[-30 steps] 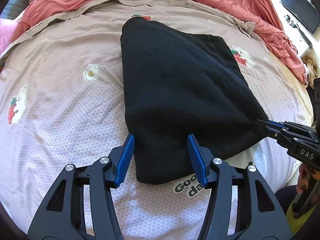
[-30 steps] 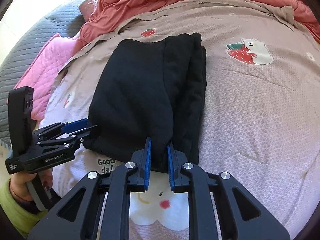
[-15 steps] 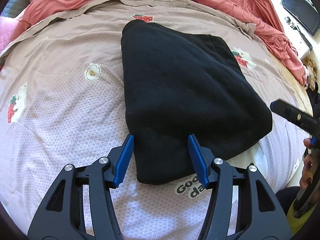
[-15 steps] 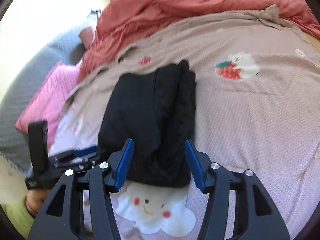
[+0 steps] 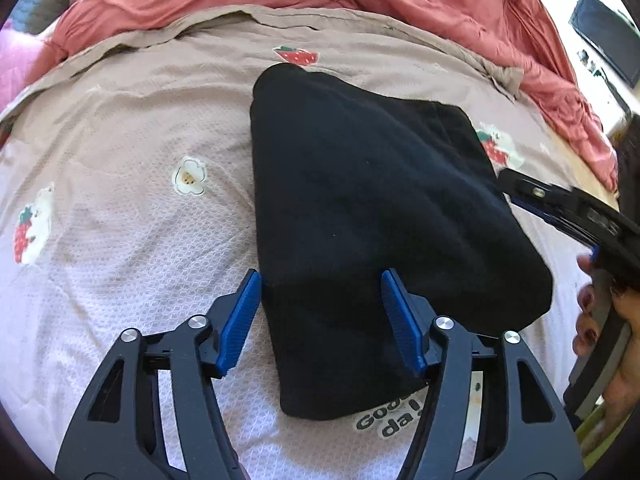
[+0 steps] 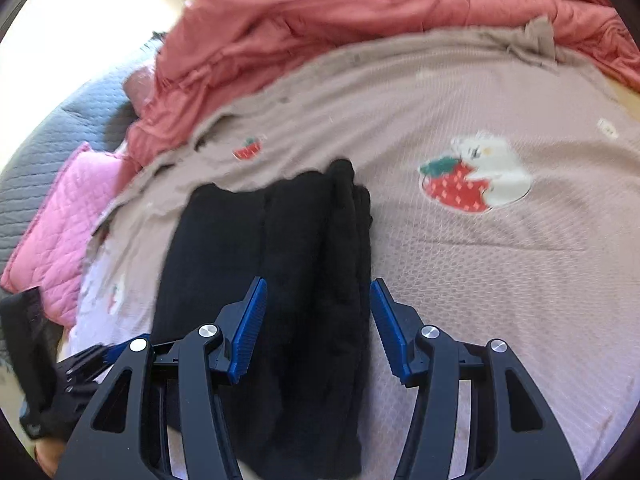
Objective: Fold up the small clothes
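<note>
Left wrist view: the left claw (image 5: pixel 321 320) was spread and opening a bit wider, the near corner of the folded black garment (image 5: pixel 372 216) lying loose between its pads on the bedspread (image 5: pixel 132 208). Right wrist view: the right claw (image 6: pixel 318 330) had just let go of the garment's thick edge and backed off, now spread with the cloth unpinched between its pads. The fold looked done to me.
</note>
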`<state>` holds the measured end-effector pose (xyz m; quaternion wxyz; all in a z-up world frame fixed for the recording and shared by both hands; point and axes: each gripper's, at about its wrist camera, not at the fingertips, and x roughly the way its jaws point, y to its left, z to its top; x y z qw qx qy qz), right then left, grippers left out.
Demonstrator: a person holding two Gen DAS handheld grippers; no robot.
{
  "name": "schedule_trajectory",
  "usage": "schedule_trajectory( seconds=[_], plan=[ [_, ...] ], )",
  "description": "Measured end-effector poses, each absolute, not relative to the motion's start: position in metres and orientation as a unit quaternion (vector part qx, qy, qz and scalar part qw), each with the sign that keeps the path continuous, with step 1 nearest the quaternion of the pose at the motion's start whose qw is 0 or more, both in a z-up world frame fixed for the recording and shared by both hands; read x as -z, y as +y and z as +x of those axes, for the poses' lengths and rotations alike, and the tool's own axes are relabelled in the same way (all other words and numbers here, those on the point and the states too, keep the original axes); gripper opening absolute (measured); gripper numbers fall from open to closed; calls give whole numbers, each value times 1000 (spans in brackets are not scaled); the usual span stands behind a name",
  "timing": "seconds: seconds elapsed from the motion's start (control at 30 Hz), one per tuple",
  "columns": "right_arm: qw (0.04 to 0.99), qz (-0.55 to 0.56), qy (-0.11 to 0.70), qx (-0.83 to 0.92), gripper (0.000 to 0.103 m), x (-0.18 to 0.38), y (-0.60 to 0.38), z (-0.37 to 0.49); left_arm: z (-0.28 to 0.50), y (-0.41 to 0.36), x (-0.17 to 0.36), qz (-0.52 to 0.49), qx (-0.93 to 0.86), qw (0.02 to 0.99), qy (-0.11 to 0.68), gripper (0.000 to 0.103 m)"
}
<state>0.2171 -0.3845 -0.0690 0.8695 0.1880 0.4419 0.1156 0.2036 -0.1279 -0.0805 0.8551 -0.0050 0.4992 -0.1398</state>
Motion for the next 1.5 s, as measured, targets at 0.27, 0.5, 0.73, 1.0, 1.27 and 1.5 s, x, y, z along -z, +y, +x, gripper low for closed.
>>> schedule_trajectory(
  seconds=[0.27, 0.5, 0.73, 1.0, 1.27, 1.5],
  plan=[
    [875, 119, 439, -164, 13, 66, -357, 224, 204, -128, 83, 2, 142, 858, 494, 57],
    [883, 89, 448, -109, 9, 65, -368, 222, 204, -126, 88, -8, 148, 855, 497, 62],
    [875, 111, 460, -107, 14, 78, -373, 225, 204, -126, 90, -10, 147, 856, 496, 65],
    [868, 149, 466, -86, 45, 80, -386, 224, 204, -127, 88, -8, 145, 857, 495, 65],
    [875, 142, 455, -84, 60, 73, -386, 222, 204, -125, 88, -9, 141, 856, 497, 67],
    [883, 151, 438, -75, 65, 67, -392, 219, 205, -124, 88, -7, 139, 856, 497, 67]
  ],
)
